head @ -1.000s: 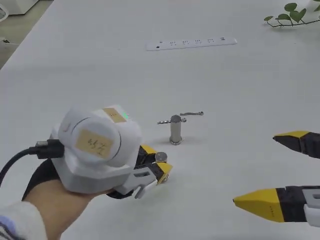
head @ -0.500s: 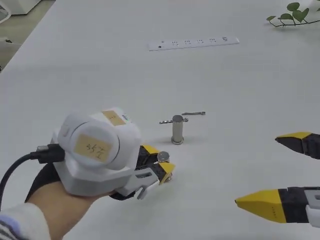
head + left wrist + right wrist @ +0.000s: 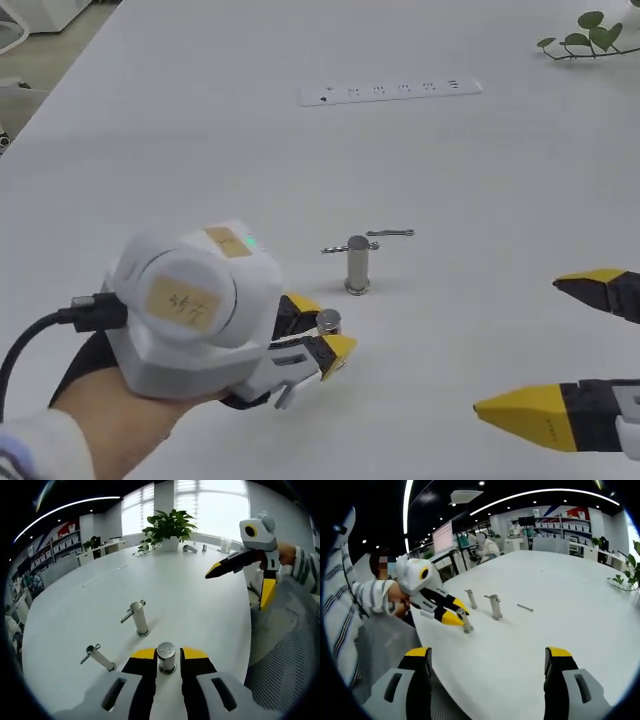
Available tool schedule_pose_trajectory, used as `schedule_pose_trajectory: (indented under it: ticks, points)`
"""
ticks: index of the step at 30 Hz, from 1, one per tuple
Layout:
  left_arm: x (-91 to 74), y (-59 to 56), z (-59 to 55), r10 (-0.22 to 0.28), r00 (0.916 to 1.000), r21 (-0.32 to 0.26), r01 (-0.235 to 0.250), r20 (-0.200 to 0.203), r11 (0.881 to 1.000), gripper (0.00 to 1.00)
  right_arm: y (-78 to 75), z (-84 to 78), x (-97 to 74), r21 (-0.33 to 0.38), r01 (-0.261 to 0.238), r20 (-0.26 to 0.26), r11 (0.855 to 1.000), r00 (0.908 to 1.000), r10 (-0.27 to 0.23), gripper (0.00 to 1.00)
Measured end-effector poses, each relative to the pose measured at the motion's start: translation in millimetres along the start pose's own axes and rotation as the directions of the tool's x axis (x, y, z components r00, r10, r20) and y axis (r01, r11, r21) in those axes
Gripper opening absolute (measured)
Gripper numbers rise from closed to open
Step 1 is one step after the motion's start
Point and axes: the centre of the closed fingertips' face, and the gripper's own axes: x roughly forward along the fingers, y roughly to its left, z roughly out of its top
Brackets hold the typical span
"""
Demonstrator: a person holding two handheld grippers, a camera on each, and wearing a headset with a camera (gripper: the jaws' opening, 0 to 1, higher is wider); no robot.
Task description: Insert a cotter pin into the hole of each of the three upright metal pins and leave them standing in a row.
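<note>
My left gripper (image 3: 322, 335) is shut on a short steel pin (image 3: 325, 322) that stands upright on the white table; no cotter pin shows in it (image 3: 166, 657). Just beyond it stands a second pin (image 3: 357, 265) with a cotter pin through its head (image 3: 138, 618). A third pin (image 3: 100, 657), also carrying a cotter pin, stands to the left of my left gripper (image 3: 166, 652). One loose cotter pin (image 3: 390, 233) lies behind the middle pin. My right gripper (image 3: 520, 345) hovers open at the right, apart from everything (image 3: 487, 655).
A white power strip (image 3: 390, 91) lies far back on the table (image 3: 200, 150). A leafy sprig (image 3: 590, 30) sits at the back right corner. In the right gripper view a person's striped sleeve (image 3: 372, 597) holds the left gripper (image 3: 445, 612).
The head camera has shifted a little. My left gripper, still shut on its pin, has edged slightly right. The right gripper stays open where it was.
</note>
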Motion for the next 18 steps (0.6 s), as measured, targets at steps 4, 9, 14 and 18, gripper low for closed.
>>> schedule_pose_trajectory:
  ticks: [4,9,14,18]
  points:
    - [-6.2,-1.6,4.5,-0.018,0.9996,-0.018,0.019,0.023,1.0,0.2,-1.1,0.5,0.8,-0.003,-0.001,-0.002,1.0,1.0,0.001,0.94]
    - [-10.4,-0.4,-0.4,-0.013,0.9999,-0.008,0.013,0.009,1.0,0.34,-1.4,-3.9,3.9,-0.018,-0.003,-0.023,1.0,0.9997,0.002,0.94]
    - [-16.6,-2.8,-7.0,-0.024,0.9997,-0.031,0.024,-0.002,0.999,0.46,-1.4,-8.0,5.1,-0.028,-0.015,-0.042,0.999,0.999,0.014,0.94]
    - [-20.2,-10.2,-15.6,-0.061,0.9976,-0.047,0.06,-0.032,0.997,0.61,-1.9,-16.6,5.3,-0.052,-0.033,-0.081,0.998,0.9963,0.028,0.94]
